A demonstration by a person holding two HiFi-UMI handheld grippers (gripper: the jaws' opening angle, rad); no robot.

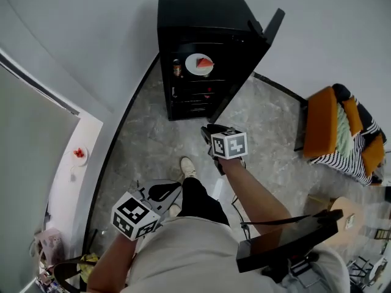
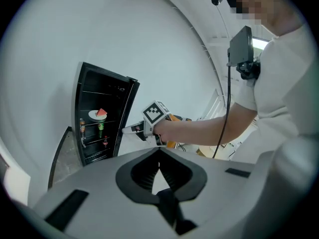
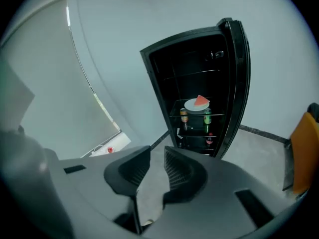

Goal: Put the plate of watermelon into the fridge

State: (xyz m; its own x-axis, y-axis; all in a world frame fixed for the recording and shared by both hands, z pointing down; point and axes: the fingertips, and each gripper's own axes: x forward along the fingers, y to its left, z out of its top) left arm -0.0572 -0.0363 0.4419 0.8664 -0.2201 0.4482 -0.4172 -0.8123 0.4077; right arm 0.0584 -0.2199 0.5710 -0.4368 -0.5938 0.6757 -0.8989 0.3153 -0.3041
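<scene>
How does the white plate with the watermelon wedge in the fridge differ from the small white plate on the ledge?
The round white plate with the red watermelon wedge sits inside the open black fridge; the small white plate with red bits sits outside, on the white ledge at the person's left. The fridge plate carries one wedge; the ledge plate a few small red pieces. Both are round and white.
</scene>
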